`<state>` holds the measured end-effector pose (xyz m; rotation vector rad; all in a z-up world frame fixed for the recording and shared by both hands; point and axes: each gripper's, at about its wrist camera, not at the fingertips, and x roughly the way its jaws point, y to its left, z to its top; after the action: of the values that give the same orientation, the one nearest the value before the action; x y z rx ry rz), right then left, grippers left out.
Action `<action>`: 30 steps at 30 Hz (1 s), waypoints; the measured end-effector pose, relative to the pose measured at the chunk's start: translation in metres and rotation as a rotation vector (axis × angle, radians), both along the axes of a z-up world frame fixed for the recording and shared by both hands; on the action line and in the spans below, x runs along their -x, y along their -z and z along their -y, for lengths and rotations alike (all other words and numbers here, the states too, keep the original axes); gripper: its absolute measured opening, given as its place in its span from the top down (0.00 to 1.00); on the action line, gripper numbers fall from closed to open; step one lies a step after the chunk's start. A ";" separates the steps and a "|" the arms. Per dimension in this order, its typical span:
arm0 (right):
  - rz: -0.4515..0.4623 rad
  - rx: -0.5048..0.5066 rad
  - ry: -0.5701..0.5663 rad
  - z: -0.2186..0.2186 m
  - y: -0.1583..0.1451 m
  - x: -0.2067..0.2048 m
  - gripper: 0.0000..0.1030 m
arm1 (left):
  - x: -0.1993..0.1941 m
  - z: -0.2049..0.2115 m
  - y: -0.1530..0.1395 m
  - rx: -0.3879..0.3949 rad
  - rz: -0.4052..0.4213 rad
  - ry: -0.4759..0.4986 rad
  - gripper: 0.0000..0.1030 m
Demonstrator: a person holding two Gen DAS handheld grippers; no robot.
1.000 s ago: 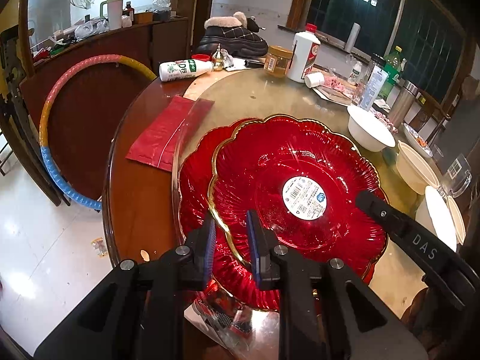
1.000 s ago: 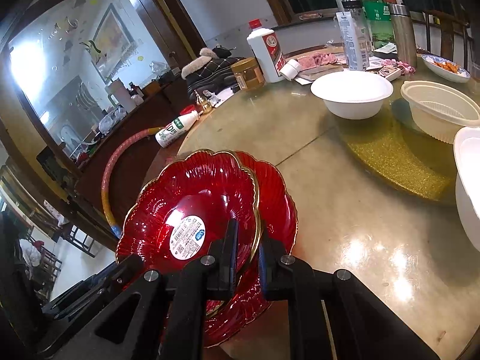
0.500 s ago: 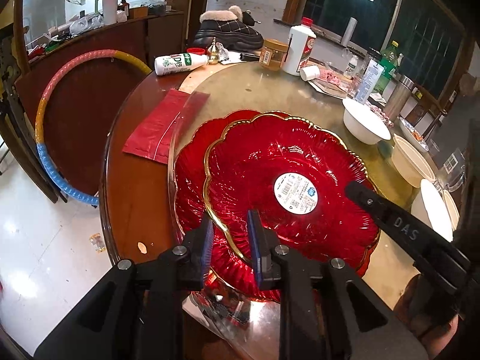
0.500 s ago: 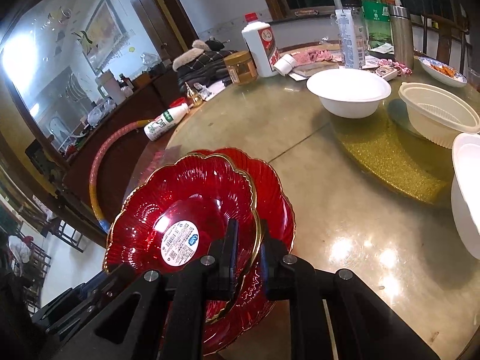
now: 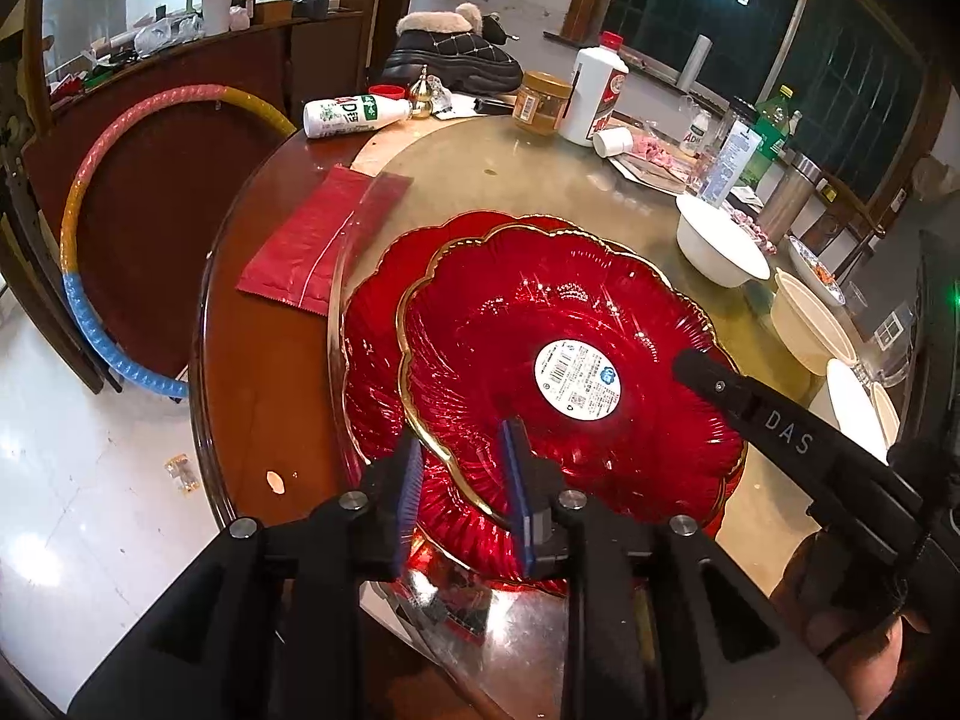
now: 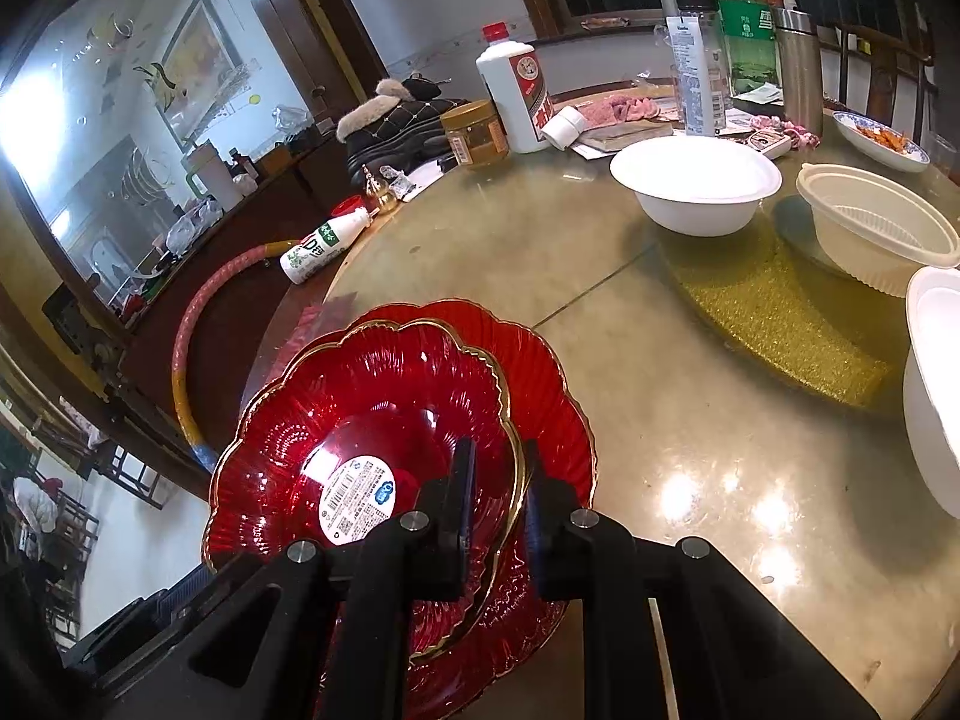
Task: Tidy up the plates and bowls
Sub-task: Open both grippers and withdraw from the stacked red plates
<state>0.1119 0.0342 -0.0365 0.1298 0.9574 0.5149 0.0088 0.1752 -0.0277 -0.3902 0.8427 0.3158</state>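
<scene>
1. My left claw (image 5: pixel 462 480) sits at the near rim of the top scalloped red glass plate with a gold edge (image 5: pixel 570 372). Its jaws are opening; the rim runs between the pads, and the blue pads no longer press on it.
2. My right claw (image 6: pixel 498 498) straddles the same plate's rim at its 4 o'clock side. Its jaws stand narrowly apart; I cannot tell whether the pads pinch the gold edge.
3. That plate, with a round white barcode sticker (image 5: pixel 577 379) in its middle, rests on a second scalloped red glass plate (image 5: pixel 372 336), offset toward 3 o'clock, near the edge of the round glass-topped counter (image 5: pixel 516 180).
4. At 10 o'clock of the plates a flat red plastic packet (image 5: pixel 318 240) lies on the wooden rim.
5. At 2 o'clock stands a white paper bowl (image 6: pixel 696 183); just beside it at 3 o'clock is a cream ribbed plastic bowl (image 6: pixel 876 234), and another white bowl (image 6: pixel 930 384) sits nearer me.
6. At 12 o'clock, well apart, are a white liquor bottle with a red cap (image 6: pixel 516 96), an amber jar (image 6: pixel 477 132), a tipped white drink bottle (image 5: pixel 354 114) and a black fur-trimmed boot (image 5: pixel 450 54).
7. Nothing lies between the plates and the bowls except bare glass.
8. A pink, yellow and blue hoop (image 5: pixel 90 240) leans off the counter at 9 o'clock.
</scene>
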 end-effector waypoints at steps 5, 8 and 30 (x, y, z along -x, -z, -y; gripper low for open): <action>-0.004 0.002 -0.001 0.000 -0.002 0.000 0.72 | 0.002 -0.002 -0.001 0.028 0.003 -0.010 0.73; 0.013 -0.011 -0.006 -0.001 -0.007 0.003 0.48 | 0.004 -0.002 -0.004 0.029 0.020 -0.013 0.61; 0.016 -0.340 0.033 0.116 -0.084 -0.022 0.18 | -0.041 0.022 -0.100 0.002 0.213 0.058 0.19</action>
<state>0.1336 -0.0815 0.0471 0.4464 0.8448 0.6441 0.0500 0.1528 0.0723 -0.3929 0.6447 0.2150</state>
